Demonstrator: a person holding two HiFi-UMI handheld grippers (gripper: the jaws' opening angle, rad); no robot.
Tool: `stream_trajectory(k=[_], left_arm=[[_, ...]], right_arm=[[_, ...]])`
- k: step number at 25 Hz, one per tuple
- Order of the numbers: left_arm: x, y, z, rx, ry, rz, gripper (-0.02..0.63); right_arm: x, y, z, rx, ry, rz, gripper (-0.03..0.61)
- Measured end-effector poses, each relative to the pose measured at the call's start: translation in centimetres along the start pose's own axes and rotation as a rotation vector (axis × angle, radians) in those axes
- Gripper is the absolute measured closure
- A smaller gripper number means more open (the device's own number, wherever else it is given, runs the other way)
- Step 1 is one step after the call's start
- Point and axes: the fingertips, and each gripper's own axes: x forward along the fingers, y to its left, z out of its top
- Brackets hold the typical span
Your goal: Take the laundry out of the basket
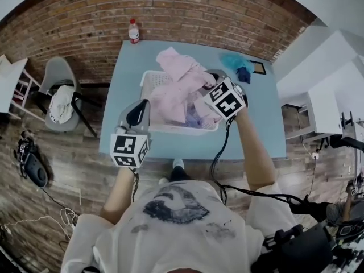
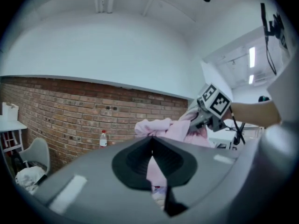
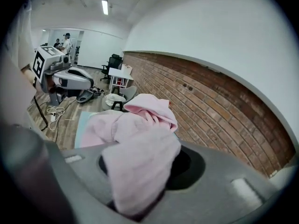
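Observation:
A white laundry basket (image 1: 149, 79) stands mid-table on the light blue table (image 1: 256, 135). My right gripper (image 1: 207, 86) is shut on a pink garment (image 1: 179, 81), which is held up above the basket and drapes down into it. In the right gripper view the pink garment (image 3: 140, 148) bulges out of the right gripper (image 3: 142, 181). Other patterned laundry (image 1: 196, 118) lies in the basket. My left gripper (image 1: 139, 111) hovers at the basket's left front corner, pointing level. Its jaws (image 2: 152, 148) meet at the tips with nothing seen between them. Beyond them hangs the pink garment (image 2: 163, 127).
A plastic bottle (image 1: 133, 32) stands at the table's back edge and a teal cloth (image 1: 238, 64) lies at the back right. A grey chair (image 1: 60, 92) holding a white cloth stands left of the table. The brick wall (image 1: 187, 10) lies behind, and cables (image 1: 227, 186) trail by me.

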Motion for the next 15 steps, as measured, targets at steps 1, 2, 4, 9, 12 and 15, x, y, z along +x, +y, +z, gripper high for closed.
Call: stream_trajectory(k=[1, 2, 4, 9, 12, 15], left_arm=[[-0.1, -0.5, 0.2, 0.004, -0.004, -0.013, 0.623], [-0.1, -1.0, 0.5, 0.007, -0.008, -0.025, 0.623], [0.2, -2.2, 0.9, 0.010, -0.016, -0.051, 0.623], [2.1, -6.1, 1.6, 0.026, -0.028, -0.128, 0.623], [4.2, -9.2, 1.8, 0.032, -0.029, -0.172, 0.623], [6.8, -13.0, 2.1, 0.039, -0.031, -0.215, 0.623]], right_arm=[[-1.1, -0.7, -0.1, 0.011, -0.001, -0.023, 0.433], [-2.1, -1.3, -0.3, 0.021, 0.001, -0.045, 0.434], [-4.1, -2.5, -1.1, 0.035, 0.011, -0.085, 0.434], [-8.0, -4.7, -4.6, 0.064, 0.044, -0.156, 0.434], [-10.1, -6.0, -7.6, 0.105, 0.055, -0.189, 0.436], [-12.3, -7.9, -11.2, 0.135, 0.066, -0.214, 0.436]])
